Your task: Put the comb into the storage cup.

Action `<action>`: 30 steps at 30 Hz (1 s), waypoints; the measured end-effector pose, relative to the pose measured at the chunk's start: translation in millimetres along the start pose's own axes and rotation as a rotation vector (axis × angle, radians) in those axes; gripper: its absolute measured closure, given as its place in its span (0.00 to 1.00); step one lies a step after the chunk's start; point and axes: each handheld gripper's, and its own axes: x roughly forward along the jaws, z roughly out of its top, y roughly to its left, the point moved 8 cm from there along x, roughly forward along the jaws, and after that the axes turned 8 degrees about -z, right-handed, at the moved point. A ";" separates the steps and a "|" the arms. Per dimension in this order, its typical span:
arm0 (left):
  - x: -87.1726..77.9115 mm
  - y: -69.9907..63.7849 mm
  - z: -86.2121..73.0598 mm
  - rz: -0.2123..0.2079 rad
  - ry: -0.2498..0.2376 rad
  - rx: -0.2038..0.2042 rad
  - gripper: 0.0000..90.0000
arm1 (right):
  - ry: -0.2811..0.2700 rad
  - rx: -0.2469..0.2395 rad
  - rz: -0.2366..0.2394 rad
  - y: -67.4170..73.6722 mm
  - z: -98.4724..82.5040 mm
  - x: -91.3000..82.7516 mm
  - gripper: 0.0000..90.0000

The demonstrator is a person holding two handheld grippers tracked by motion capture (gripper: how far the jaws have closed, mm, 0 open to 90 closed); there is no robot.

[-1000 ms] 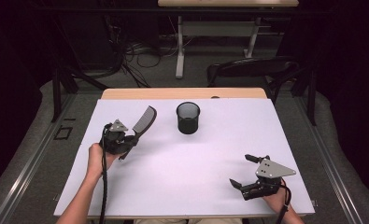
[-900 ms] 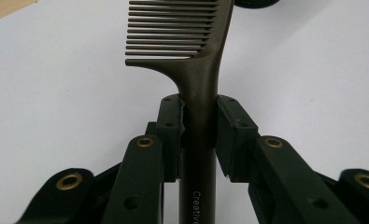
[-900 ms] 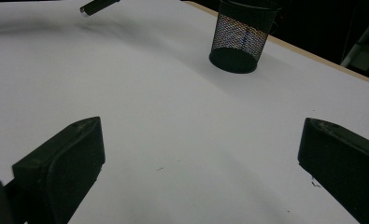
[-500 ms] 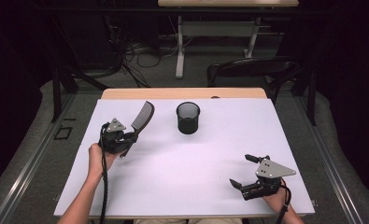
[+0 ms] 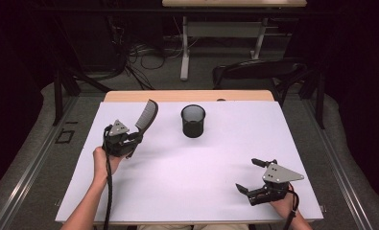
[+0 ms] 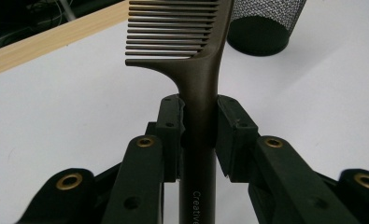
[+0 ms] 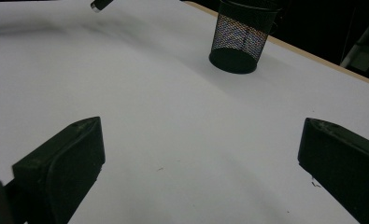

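Note:
A dark comb (image 5: 147,115) (image 6: 196,70) is clamped by its handle in my left gripper (image 5: 133,138) (image 6: 198,121), which is shut on it at the table's left. The comb's teeth point up and away toward the far edge, and it is held off the surface. A black mesh cup (image 5: 193,120) (image 6: 266,23) (image 7: 243,39) stands upright in the middle of the far half, to the right of the comb and apart from it. My right gripper (image 5: 247,175) (image 7: 203,154) rests low near the front right corner, jaws wide open with nothing between them.
The white tabletop (image 5: 187,172) has a strip of bare wood (image 5: 187,96) along its far edge. A dark chair (image 5: 259,72) stands beyond the far right corner, with cables (image 5: 144,57) on the floor behind.
The comb's toothed end has tipped up very slightly in the left gripper. Both hands have kept their places.

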 end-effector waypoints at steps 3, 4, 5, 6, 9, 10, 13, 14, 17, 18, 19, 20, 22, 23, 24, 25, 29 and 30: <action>-0.3 -0.5 2.9 -0.001 -0.019 0.002 0.81 | 0.000 -0.001 0.000 0.1 0.1 0.1 0.00; -0.2 -1.1 3.9 -0.004 -0.022 0.001 0.81 | -0.001 -0.002 0.000 0.2 0.2 0.0 0.00; -0.4 -1.1 4.7 0.000 -0.029 0.003 0.81 | -0.001 -0.002 0.000 0.2 0.2 0.0 0.00; -0.5 -1.4 5.6 0.002 -0.036 0.002 0.81 | -0.001 -0.001 0.000 0.2 0.2 0.0 0.00; -0.8 -1.3 8.0 0.001 -0.052 -0.003 0.81 | -0.001 0.000 0.000 0.0 0.1 0.2 0.00; -0.9 -1.4 8.8 -0.001 -0.055 -0.003 0.81 | 0.000 0.001 0.000 0.0 0.0 0.3 0.00; -0.7 -2.0 11.2 0.002 -0.067 -0.003 0.81 | 0.002 0.008 0.000 0.5 -0.2 0.4 0.00; -0.6 -2.2 11.9 0.003 -0.073 -0.004 0.81 | 0.000 0.002 -0.001 0.0 -0.1 0.5 0.00; -0.6 -2.8 13.7 -0.002 -0.083 -0.004 0.81 | 0.002 0.003 -0.001 0.0 -0.3 0.7 0.00; -0.5 -3.2 14.1 -0.002 -0.082 -0.003 0.81 | 0.004 0.002 -0.002 -0.2 -0.4 0.7 0.00; -0.6 -3.5 14.9 -0.004 -0.084 -0.001 0.81 | 0.004 0.002 -0.001 -0.1 -0.4 0.8 0.00; -0.5 -3.9 15.2 -0.004 -0.083 -0.002 0.81 | 0.004 0.002 -0.001 0.1 -0.4 0.8 0.00; 0.2 -4.3 16.2 -0.007 -0.088 -0.003 0.81 | 0.001 0.007 0.000 0.8 0.0 0.6 0.00; 0.4 -4.5 16.6 -0.011 -0.090 -0.008 0.81 | 0.001 0.007 0.000 0.9 0.1 0.6 0.00; 0.4 -4.4 17.2 -0.012 -0.092 -0.004 0.81 | 0.001 0.009 0.000 1.0 0.0 0.6 0.00; 0.4 -4.3 17.8 -0.011 -0.095 -0.005 0.81 | 0.000 0.004 0.000 0.6 0.0 0.6 0.00; -0.8 -4.5 21.1 -0.013 -0.115 -0.012 0.81 | 0.000 0.002 -0.002 -0.5 -0.1 0.5 0.00; -1.2 -4.7 21.8 -0.016 -0.118 -0.012 0.81 | 0.002 0.006 0.000 0.0 -0.4 0.5 0.00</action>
